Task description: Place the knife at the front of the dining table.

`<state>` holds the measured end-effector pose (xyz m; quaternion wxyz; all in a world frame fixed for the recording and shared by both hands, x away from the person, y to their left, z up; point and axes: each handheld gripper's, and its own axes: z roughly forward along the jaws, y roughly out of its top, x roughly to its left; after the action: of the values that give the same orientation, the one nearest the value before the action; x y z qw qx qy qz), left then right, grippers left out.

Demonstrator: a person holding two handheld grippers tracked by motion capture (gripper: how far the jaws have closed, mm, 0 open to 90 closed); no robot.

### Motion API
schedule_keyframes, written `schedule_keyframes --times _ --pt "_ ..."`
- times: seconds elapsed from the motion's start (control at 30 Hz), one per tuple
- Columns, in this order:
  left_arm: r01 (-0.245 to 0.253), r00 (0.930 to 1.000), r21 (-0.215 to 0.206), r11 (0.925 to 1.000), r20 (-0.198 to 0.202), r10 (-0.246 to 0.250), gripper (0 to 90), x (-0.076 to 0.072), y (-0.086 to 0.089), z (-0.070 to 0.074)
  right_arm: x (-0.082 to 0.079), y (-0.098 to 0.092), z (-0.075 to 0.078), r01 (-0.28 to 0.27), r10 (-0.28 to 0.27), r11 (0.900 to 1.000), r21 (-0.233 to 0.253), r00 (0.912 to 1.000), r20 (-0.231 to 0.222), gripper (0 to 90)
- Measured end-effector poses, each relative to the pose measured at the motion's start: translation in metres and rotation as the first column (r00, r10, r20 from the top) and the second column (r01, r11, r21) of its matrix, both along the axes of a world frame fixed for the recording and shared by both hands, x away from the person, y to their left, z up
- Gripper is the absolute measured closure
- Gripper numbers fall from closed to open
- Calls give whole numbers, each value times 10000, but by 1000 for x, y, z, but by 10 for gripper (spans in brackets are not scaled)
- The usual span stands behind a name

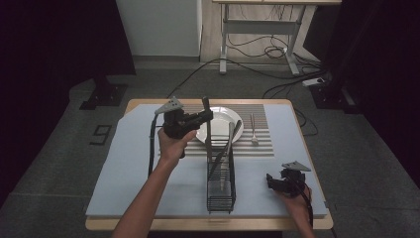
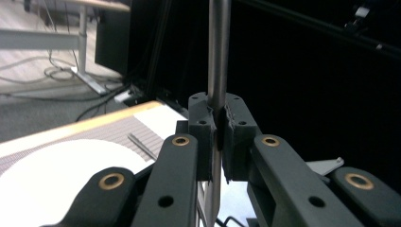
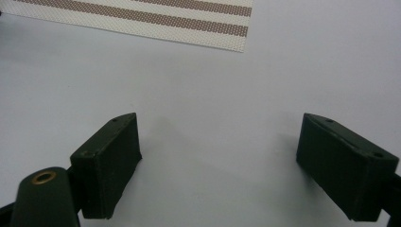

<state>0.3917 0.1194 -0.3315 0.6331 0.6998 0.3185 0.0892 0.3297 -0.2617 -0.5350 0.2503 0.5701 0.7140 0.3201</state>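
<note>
The left gripper (image 2: 218, 142) is clamped on a thin metal utensil handle (image 2: 218, 56), which stands upright between its two pads; its own view shows the pinch close up, with the handle running above and below the jaws. The high view shows what that close-up leaves out: the left gripper (image 1: 202, 118) is raised over the near rim of the white plate (image 1: 220, 119), just beyond the far end of the black wire rack (image 1: 221, 183), with the handle (image 1: 206, 106) sticking up above it. Which kind of utensil it is cannot be told.

The right gripper (image 3: 227, 165) has its jaws spread wide with only bare grey mat (image 3: 293, 61) between them; in the high view the right gripper (image 1: 275, 182) sits low, to the right of the rack and well apart from it.

Counted: two grippers, one plate, one rack, one striped placemat (image 1: 262, 134) under the plate, one fork (image 1: 253, 130) lying on the placemat right of the plate, and at least one more utensil (image 1: 229, 144) leaning in the rack.
</note>
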Motion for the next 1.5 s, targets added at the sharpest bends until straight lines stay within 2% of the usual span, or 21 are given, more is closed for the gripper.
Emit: schedule_keyframes --times 0.1,0.23,0.33,0.37,0.53,0.67,0.73,0.8,0.9,0.97,1.03,1.07,1.1,1.17,1.2,1.23,1.27,1.3,1.37,1.4,1.5 --pt "-173 9997 -153 9997 177 176 838 -5 10 11 0 0 0 9 -9 10000 5 10000 10 140" --pt "-404 9988 -244 9989 275 410 838 -9 21 17 0 0 0 -5 5 10000 -18 10000 6 140" --pt "-592 9977 -176 9981 308 597 838 -10 26 17 0 0 0 11 -11 10000 5 10000 -4 140" --pt "-877 9956 52 9961 326 875 838 -10 30 18 0 0 0 14 -14 10000 11 10000 -14 140" --pt "-902 9955 21 9959 276 901 838 -11 37 19 0 0 0 11 -11 10000 9 10000 -19 140" --pt "-1058 9943 204 9942 138 1055 838 -12 45 9 0 0 0 1 -1 10000 -23 10000 -16 140" --pt "-1100 9939 351 9933 0 1100 839 -12 48 2 0 0 0 2 -2 10000 -26 10000 -17 140" --pt "-1314 9910 674 9890 -183 1329 839 -13 54 -13 0 0 0 15 -15 10000 -26 10000 -24 140" --pt "-1435 9888 809 9863 -284 1462 839 -14 59 -22 0 0 0 15 -15 10000 -31 10000 -24 139" --pt "-1803 9813 1118 9772 -468 1864 839 -15 68 -37 0 1 0 32 -32 10000 -17 10000 -35 140" --pt "-1963 9767 1374 9709 -602 2060 839 -15 73 -46 0 0 0 5 -5 10000 -39 10000 -36 140" --pt "-1963 9767 1374 9709 -602 2060 838 -15 73 -46 0 1 0 35 -35 10000 -12 10000 -23 139" --pt "-2130 9699 1641 9632 -833 2287 839 -15 79 -56 0 1 0 39 -39 10000 -16 10000 -23 139" --pt "-2154 9678 1749 9607 -932 2340 839 -15 81 -60 0 1 0 32 -32 10000 -25 10000 -22 139" --pt "-2246 9624 1916 9554 -1099 2483 839 -15 85 -66 0 1 0 23 -23 10000 -31 10000 -23 139" --pt "-2246 9624 1916 9554 -1099 2483 839 -15 85 -66 0 1 0 20 -20 10000 -38 10000 -17 139" --pt "-2349 9580 2022 9508 -1175 2617 839 -15 87 -69 0 1 0 20 -20 10000 -38 10000 -17 139" --pt "-2483 9532 2167 9441 -1188 2780 838 -15 88 -71 0 1 0 18 -18 10000 -40 10000 -20 139" --pt "-2791 9423 2613 9240 -1105 3159 839 -16 89 -73 0 1 0 14 -14 10000 -50 10000 -17 139" --pt "-2849 9393 2744 9184 -1111 3245 839 -16 89 -73 0 1 0 14 -14 10000 -52 10000 -16 139" --pt "-2884 9328 2874 9134 -1307 3357 839 -16 90 -74 0 1 0 14 -14 10000 -50 10000 -21 138"
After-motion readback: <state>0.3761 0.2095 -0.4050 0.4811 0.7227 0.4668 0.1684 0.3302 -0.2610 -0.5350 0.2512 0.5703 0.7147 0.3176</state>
